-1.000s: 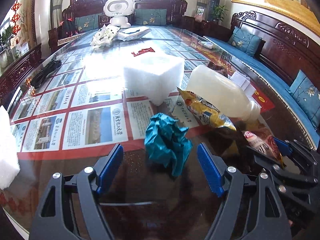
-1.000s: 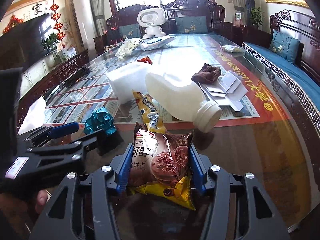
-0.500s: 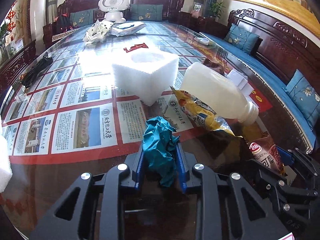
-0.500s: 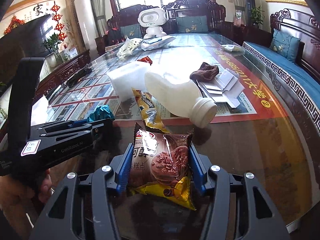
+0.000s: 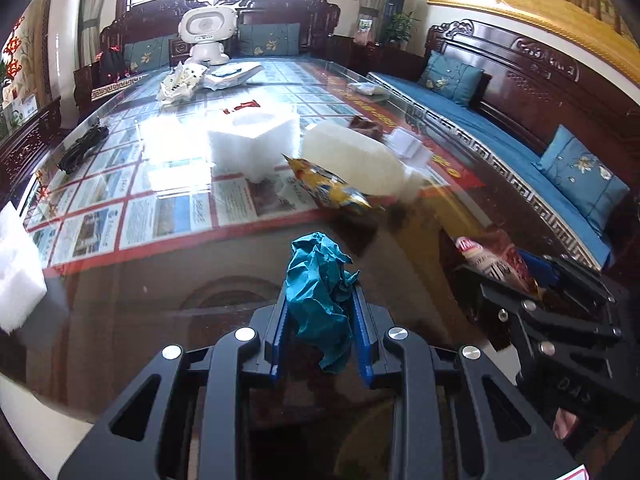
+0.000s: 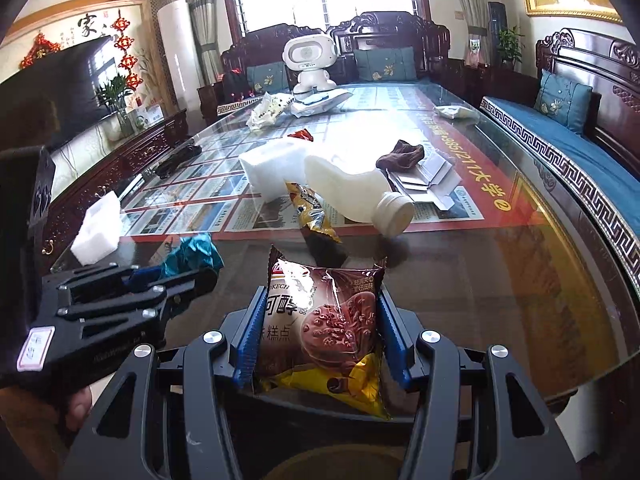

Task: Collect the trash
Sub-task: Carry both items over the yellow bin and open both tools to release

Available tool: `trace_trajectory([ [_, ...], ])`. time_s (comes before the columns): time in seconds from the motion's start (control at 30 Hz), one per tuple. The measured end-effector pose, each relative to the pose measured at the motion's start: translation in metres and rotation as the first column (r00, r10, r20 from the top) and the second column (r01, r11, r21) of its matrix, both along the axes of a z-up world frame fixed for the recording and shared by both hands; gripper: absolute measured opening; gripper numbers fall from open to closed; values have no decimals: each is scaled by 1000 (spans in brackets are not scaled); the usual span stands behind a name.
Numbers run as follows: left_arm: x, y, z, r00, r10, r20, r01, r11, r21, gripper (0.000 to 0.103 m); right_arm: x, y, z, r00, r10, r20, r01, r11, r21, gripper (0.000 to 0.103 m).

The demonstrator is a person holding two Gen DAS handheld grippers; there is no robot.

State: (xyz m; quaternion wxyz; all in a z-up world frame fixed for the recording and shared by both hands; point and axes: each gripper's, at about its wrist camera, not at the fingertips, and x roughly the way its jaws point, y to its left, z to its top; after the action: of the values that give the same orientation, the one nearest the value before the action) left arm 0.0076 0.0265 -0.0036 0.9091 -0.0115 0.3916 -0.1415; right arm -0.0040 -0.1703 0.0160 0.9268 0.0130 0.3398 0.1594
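Note:
My left gripper (image 5: 320, 320) is shut on a crumpled teal paper ball (image 5: 320, 280) and holds it above the glass table top near the front edge. My right gripper (image 6: 322, 320) is shut on a brown snack packet (image 6: 324, 312), also lifted off the table. In the right wrist view the left gripper (image 6: 168, 280) shows at the left with the teal paper (image 6: 192, 252) in it. A yellow wrapper (image 5: 332, 190) and a white plastic bottle (image 6: 352, 192) lie on the table ahead.
A white foam block (image 5: 256, 144) stands mid-table, another foam piece (image 5: 16, 272) at the left edge. Folded white cards (image 6: 432, 184) and a brown cloth (image 6: 402, 154) lie right of the bottle. A white robot toy (image 6: 310, 64) and crumpled bags sit at the far end.
My left gripper closed on the teal paper ball and lifted it back toward the table's front edge. My right gripper kept its hold on the snack packet.

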Motion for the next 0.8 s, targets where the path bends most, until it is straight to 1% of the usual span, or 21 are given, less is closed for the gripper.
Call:
trace_trajectory([
  [0.13,-33,-11,-2,999,-46,-11,45,999,-17,28,-30,-6,4,1000,3,15,-2,1000,-15,51],
  [0.27,-64,-23,-5,996,-86,-9,86,996,-17,28,-60,-15,0,1000,-11,18,11,1000,-12,51],
  [0.37,-85,-30,-11,994,-106,-18,106,994,-11,29,-83,-21,-6,1000,-23,13,23,1000,-12,51],
  [0.6,-122,-40,-31,989,-141,-54,142,990,15,29,-129,-27,-30,999,-35,-28,34,999,-27,51],
  [0.8,-142,-44,-40,987,-149,-53,151,988,22,29,-157,-34,-46,998,-47,-48,46,998,-39,51],
])
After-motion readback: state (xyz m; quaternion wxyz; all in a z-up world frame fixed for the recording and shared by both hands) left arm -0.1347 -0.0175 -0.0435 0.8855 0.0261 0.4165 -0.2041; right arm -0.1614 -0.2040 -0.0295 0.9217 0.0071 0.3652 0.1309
